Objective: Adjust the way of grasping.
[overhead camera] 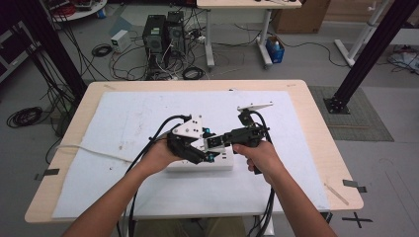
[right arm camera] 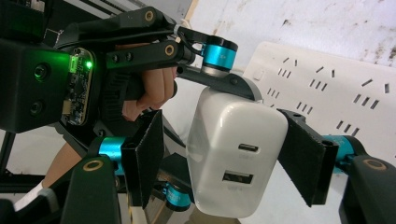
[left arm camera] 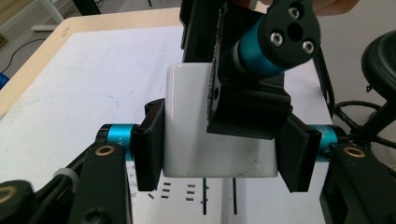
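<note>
A white charger block (right arm camera: 236, 151) is seen held above a white power strip (overhead camera: 217, 164), which lies near the middle of the white mat (overhead camera: 123, 123) on the wooden table (overhead camera: 321, 143); in the high view the block is hidden behind the two grippers, just above the strip. In the right gripper view the block's port face, with two sockets one above the other, is turned toward the camera, and its long axis runs roughly from 12 to 6 o'clock, leaning slightly toward 1 o'clock at the top. In the left gripper view the block (left arm camera: 196, 135) is seen clamped between the pads of the left gripper (left arm camera: 223, 156), one pad at 9 o'clock and one at 3 o'clock of it, both pressed flat against its sides. The right gripper (right arm camera: 231, 161) is placed around the same block from the port side; its jaws are at a middling width; a gap is seen between the left pad and the block, while the right pad is at or very near the block's edge, and contact there cannot be told. The strip's socket slots (right arm camera: 327, 93) are seen behind the block at 2 o'clock.
</note>
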`<state>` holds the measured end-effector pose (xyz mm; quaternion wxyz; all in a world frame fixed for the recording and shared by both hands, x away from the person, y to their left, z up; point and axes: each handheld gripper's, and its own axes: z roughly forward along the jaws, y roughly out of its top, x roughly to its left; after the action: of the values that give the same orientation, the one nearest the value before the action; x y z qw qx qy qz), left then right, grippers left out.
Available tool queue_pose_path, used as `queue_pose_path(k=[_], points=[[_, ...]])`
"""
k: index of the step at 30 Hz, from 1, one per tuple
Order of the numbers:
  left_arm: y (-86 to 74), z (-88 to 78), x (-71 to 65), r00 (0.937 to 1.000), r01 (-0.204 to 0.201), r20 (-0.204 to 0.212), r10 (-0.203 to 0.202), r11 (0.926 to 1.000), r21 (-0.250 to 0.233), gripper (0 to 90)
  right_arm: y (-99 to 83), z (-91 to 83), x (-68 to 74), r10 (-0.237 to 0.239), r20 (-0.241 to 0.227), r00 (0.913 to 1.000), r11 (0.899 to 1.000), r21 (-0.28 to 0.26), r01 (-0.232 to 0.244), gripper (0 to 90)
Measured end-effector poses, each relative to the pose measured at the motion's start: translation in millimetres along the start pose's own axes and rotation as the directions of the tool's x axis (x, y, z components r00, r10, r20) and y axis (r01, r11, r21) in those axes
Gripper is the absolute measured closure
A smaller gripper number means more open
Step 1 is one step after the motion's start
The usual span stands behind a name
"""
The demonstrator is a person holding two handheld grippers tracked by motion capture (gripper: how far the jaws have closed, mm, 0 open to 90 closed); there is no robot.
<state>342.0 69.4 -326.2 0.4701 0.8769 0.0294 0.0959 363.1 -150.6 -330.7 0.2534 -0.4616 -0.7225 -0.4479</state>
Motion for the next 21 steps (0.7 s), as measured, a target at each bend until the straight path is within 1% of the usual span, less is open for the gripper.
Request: queue_pose_path(k=[3, 6, 9, 11, 12, 16, 18, 21], points=[[0.1, -0.2, 0.0, 1.0, -0.002, 0.002, 0.002, 1.0, -0.004, 42.5, 0.1, 0.8, -0.2, 0.004, -0.007, 1.0, 1.0, 0.003, -0.004, 36.8], [0.1, -1.0, 0.1, 1.0, -0.003, -0.002, 0.003, 1.0, -0.003, 42.5, 0.1, 1.2, -0.5, 0.011, -0.012, 0.9999, 1.0, 0.003, -0.011, 41.4], [-0.1, -1.2, -0.1, 1.0, -0.005, -0.002, 0.005, 1.0, -0.006, 42.5, 0.0, 1.2, -1.5, 0.019, -0.019, 0.9996, 1.0, 0.005, -0.019, 43.2], [-0.3, -1.1, -0.9, 1.0, -0.002, -0.004, 0.002, 1.0, -0.006, 42.6, 0.0, 1.5, -2.1, 0.036, -0.024, 0.9991, 0.999, 0.007, -0.036, 44.0], [-0.2, -1.3, -0.7, 1.0, -0.007, -0.005, 0.007, 1.0, -0.003, 42.5, -0.2, 1.3, -2.6, 0.039, -0.025, 0.9989, 0.999, 0.008, -0.038, 45.0], [-0.4, -1.2, -1.2, 1.0, -0.004, -0.006, 0.004, 1.0, -0.008, 42.5, -0.4, 0.7, -3.3, 0.045, -0.028, 0.9986, 0.999, -0.001, -0.045, 47.1], [-0.6, -1.5, -1.0, 1.0, -0.006, -0.006, 0.006, 1.0, -0.005, 42.5, -0.5, -0.2, -3.6, 0.057, -0.031, 0.9979, 0.998, -0.006, -0.057, 47.9], [-0.6, -1.9, -0.8, 0.9999, -0.009, -0.008, 0.009, 1.0, -0.004, 42.5, -0.9, -0.9, -4.1, 0.06, -0.03, 0.9978, 0.998, 0.0, -0.06, 50.4]])
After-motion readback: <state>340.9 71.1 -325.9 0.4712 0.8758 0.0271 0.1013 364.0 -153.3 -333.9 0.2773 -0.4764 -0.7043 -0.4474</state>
